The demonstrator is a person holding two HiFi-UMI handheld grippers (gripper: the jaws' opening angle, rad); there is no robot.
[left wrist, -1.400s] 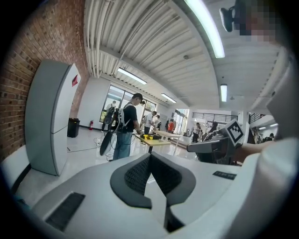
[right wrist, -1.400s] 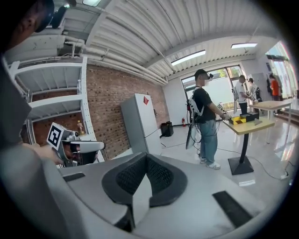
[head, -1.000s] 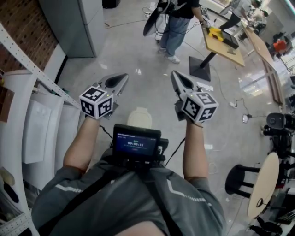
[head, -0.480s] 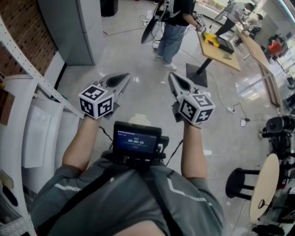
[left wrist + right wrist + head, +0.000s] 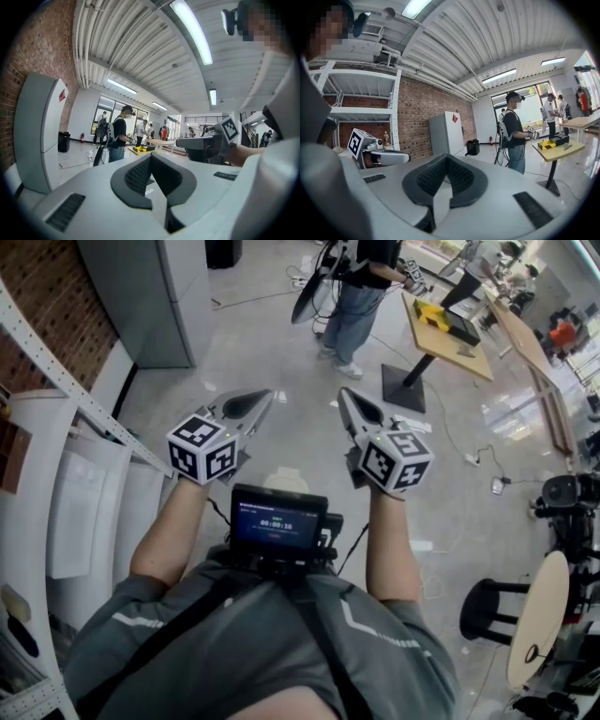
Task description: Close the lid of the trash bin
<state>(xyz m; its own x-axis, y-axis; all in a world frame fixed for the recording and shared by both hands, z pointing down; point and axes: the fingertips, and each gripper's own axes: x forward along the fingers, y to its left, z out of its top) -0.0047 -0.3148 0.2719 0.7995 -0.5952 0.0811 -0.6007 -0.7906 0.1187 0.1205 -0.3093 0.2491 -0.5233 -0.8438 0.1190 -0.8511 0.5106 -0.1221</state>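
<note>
Left gripper (image 5: 251, 405) is held at 11 o'clock, jaws pressed together on nothing. Trash bin (image 5: 281, 477) is seen at centre between the forearms, only a pale rounded top showing above the chest screen (image 5: 277, 521). Right gripper (image 5: 352, 407) is held at 1 o'clock, jaws likewise closed and empty.

cream trash bin lid (image 5: 283, 477), seemingly shut, partly hidden

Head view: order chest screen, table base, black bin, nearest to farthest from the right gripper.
1. Chest screen, just behind the right gripper.
2. Table base, on the floor ahead-right.
3. Black bin, far ahead-left, top edge.
</note>
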